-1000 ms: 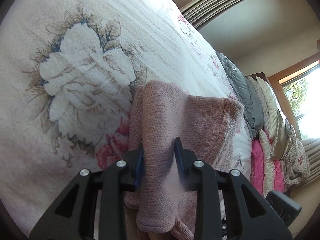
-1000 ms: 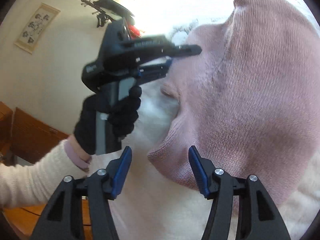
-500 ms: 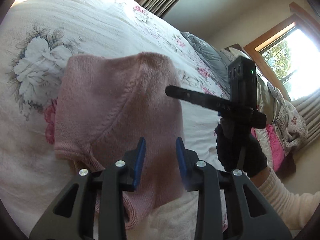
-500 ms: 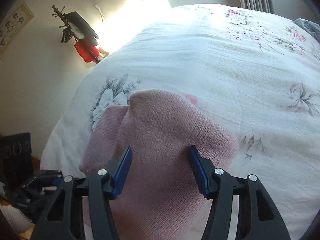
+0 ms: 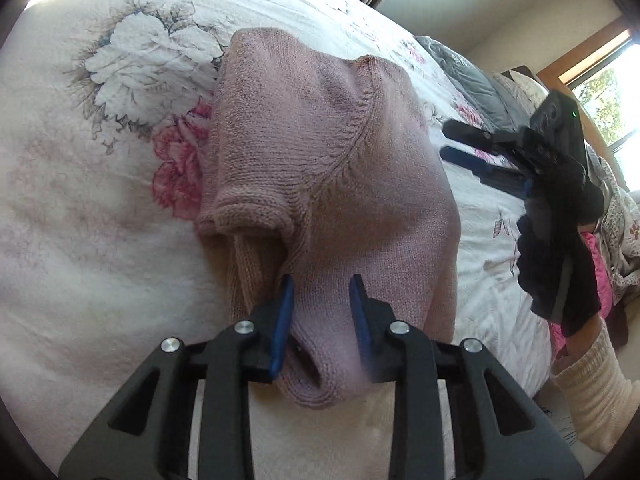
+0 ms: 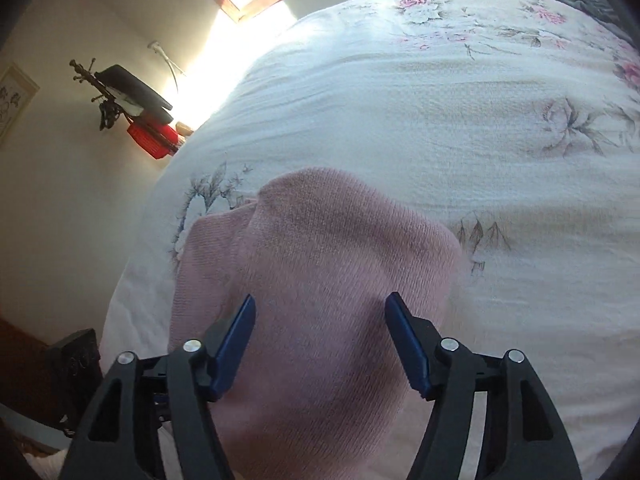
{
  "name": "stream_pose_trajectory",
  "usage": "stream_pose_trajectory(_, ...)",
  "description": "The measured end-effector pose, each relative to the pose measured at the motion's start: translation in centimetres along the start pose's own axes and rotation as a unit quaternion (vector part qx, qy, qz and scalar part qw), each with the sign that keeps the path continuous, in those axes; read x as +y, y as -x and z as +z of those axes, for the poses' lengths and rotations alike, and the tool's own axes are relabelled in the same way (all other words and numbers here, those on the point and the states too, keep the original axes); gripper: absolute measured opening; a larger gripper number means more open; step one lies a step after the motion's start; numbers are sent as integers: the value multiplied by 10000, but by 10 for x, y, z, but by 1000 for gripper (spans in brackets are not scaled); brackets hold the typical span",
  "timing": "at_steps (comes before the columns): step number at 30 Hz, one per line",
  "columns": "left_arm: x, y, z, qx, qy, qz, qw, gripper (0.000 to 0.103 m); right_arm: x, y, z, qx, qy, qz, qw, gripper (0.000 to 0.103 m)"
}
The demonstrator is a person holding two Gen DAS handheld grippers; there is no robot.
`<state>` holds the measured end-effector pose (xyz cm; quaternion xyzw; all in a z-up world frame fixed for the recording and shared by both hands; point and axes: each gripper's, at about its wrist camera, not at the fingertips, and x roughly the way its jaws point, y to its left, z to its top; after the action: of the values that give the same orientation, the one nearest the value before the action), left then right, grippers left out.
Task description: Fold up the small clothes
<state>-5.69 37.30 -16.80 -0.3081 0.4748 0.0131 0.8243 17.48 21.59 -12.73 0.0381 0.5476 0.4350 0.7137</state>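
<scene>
Left wrist view: pink knitted sweater [image 5: 328, 168] is laid folded on floral bedspread [image 5: 80, 240], near its edge. Left gripper [image 5: 322, 312] is clamped on sweater hem. Right gripper [image 6: 320, 340] is held apart over sweater. Pillows [image 5: 472, 80], window [image 5: 608, 92] noted behind.

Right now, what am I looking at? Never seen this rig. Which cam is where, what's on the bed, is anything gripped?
No robot: a person carries a handheld two-finger gripper in each hand, and each gripper has a fisheye camera looking out along its fingers.

The left wrist view shows the left gripper, its blue pads part-closed with a fold of the pink knit sweater between them; whether they truly pinch is unclear. The right gripper, held by a black-gloved hand, is off to the side.

The right wrist view shows the right gripper open above that sweater, holding nothing.

The sweater lies folded on a floral bedspread.
</scene>
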Motion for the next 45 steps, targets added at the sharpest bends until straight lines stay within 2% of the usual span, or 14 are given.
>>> stream_pose_trajectory(3,-8,19,-5,-200,-85,113,9997,36,-8,17,-44,118,-235,119,9996,70)
stream_pose_trajectory(6,-19,31,-12,-304,-157,39,9994,38,-21,17,-90,507,-671,455,9954,71)
stream_pose_trajectory(9,-32,30,-18,-315,-356,135,9988,41,-27,5,-123,888,-840,452,9915,70)
stream_pose_trajectory(11,-41,18,-18,-272,-437,264,9983,43,-32,-3,-133,1017,-1031,535,9880,66)
stream_pose_trajectory(13,-37,10,-21,-188,-390,372,9984,43,-34,-11,-138,1178,-1136,575,9848,40)
stream_pose_trajectory(16,-29,1,-24,-47,-371,741,9965,43,-35,-9,-140,1235,-1150,622,9837,24)
stream_pose_trajectory(18,-23,-3,-26,-4,-307,712,9970,43,-37,-4,-139,1296,-1081,593,9839,21)
stream_pose_trajectory(24,-11,-16,-25,124,-152,749,9970,45,-29,-16,-137,1580,-705,106,9849,20)
stream_pose_trajectory(27,-5,-14,-23,176,-63,678,9975,43,-28,-19,-134,1637,-687,76,9841,21)
stream_pose_trajectory(29,-5,-8,-21,211,30,623,9978,43,-26,-16,-133,1613,-629,94,9849,26)
stream_pose_trajectory(31,-6,5,-18,184,110,681,9974,47,-20,-10,-130,1566,-567,144,9859,44)
stream_pose_trajectory(36,7,45,5,-345,363,524,9974,66,-18,21,-110,974,-666,480,9919,65)
stream_pose_trajectory(40,32,34,35,-210,656,209,9974,66,-20,26,-92,683,-688,604,9935,71)
stream_pose_trajectory(45,62,0,59,13,1148,-7,9934,64,-28,18,-76,579,-735,758,9927,72)
